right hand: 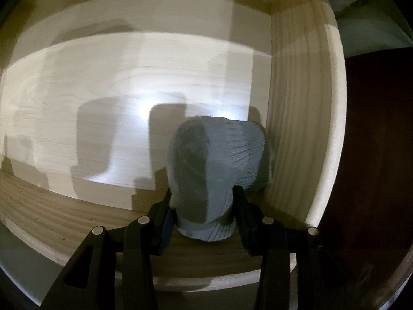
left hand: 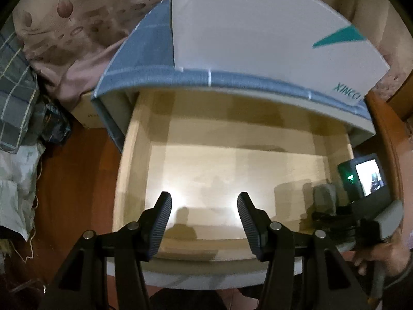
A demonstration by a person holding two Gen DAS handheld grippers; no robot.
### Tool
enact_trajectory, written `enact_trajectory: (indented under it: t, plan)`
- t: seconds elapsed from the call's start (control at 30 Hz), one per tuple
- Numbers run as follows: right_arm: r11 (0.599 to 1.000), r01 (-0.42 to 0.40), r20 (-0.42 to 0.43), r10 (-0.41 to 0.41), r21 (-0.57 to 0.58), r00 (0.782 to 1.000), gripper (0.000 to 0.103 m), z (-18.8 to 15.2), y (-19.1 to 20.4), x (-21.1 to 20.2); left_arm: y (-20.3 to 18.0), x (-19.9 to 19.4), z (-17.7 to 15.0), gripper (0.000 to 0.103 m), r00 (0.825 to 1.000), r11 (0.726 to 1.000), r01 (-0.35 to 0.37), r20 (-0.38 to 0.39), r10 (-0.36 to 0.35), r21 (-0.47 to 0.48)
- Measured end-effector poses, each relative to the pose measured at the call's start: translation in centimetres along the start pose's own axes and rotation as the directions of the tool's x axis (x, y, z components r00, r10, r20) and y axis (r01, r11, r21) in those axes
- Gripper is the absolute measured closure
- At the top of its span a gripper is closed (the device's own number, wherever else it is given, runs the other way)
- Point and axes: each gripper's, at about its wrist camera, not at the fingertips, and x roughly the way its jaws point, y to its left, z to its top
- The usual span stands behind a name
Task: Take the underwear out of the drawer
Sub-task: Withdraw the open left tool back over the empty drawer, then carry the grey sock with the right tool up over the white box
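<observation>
1. Right gripper [right hand: 204, 206] is clenched on one grey-blue folded underwear [right hand: 219, 160], both pads pressing its sides.
2. Left gripper [left hand: 204, 222] hangs released, jaws half spread, holding nothing, over the drawer's [left hand: 134, 155] bare floor.
3. One underwear sits inside the single wooden drawer, against its right wall.
4. One white box [left hand: 258, 31] rests above the drawer, on the cabinet top.

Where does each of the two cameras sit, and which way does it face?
Left wrist: on the left gripper, angled down into the open wooden drawer; its two spread fingers show, nothing between them, plus a hand at lower right.
Right wrist: on the right gripper, facing down into the drawer's corner; its fingers clamp the grey-blue underwear.
Shared: the drawer's pale floor.
</observation>
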Motion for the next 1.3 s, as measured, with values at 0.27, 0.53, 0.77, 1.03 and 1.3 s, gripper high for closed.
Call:
enact_trajectory:
  t: [0.27,0.53,0.77,1.03,1.3]
  plan:
    - [1.0,-0.001,0.0,0.001,-0.002,1.0,0.064,0.2,-0.1,0.0,0.3,1.7,-1.1,0.049,1.0,0.999,-0.022,0.015,0.022,-0.03]
    - [1.0,-0.009,0.015,0.009,-0.005,1.0,0.068,0.2,0.3,0.9,0.8,1.5,-1.5,0.049,0.997,0.997,-0.035,0.061,0.039,-0.067]
    - [1.0,-0.022,0.05,0.023,-0.02,0.998,0.073,-0.4,0.3,0.7,0.2,1.2,-1.5,0.049,0.993,0.997,-0.061,0.097,0.064,-0.038]
    - [1.0,-0.027,0.161,0.028,-0.01,0.987,0.075,-1.3,-0.1,-0.9,0.7,1.1,-1.5,0.049,0.993,0.997,-0.047,0.106,0.053,-0.056]
    - [0.996,-0.089,0.407,0.085,-0.009,0.909,0.075,-3.3,-1.0,-5.3,1.2,1.0,-1.5,0.049,0.993,0.995,-0.032,0.112,0.042,-0.094]
